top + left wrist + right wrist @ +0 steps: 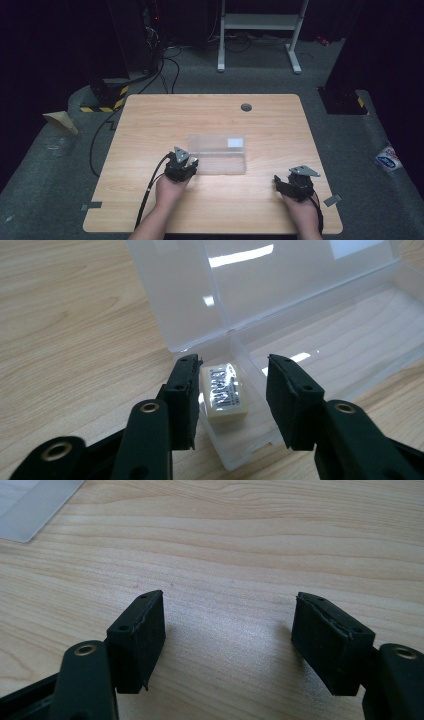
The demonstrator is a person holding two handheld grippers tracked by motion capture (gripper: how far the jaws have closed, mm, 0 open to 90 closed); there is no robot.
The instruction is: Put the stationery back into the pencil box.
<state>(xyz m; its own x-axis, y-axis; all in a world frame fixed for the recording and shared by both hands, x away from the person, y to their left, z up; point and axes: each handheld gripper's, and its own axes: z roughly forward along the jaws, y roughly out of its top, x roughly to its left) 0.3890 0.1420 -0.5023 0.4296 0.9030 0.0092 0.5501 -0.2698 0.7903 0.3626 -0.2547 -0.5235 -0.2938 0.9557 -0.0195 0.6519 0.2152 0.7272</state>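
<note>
A clear plastic box [218,154] lies open in the middle of the wooden table, its lid [260,285] raised behind it. A small cream eraser [224,392] with black print rests in the near left end of the box [330,335]. My left gripper [188,161] hovers at that end of the box; its jaws [234,395] stand open on either side of the eraser, which lies loose close to the left jaw. My right gripper [280,181] sits near the table's front right, open over bare wood [230,630] with nothing between its jaws.
The wooden table [150,125] has a grey cable grommet [246,107] near its far edge. A corner of the box [35,505] lies far left of the right gripper. Beyond the table are a white frame stand [260,30], cables and yellow-black taped bases on the floor.
</note>
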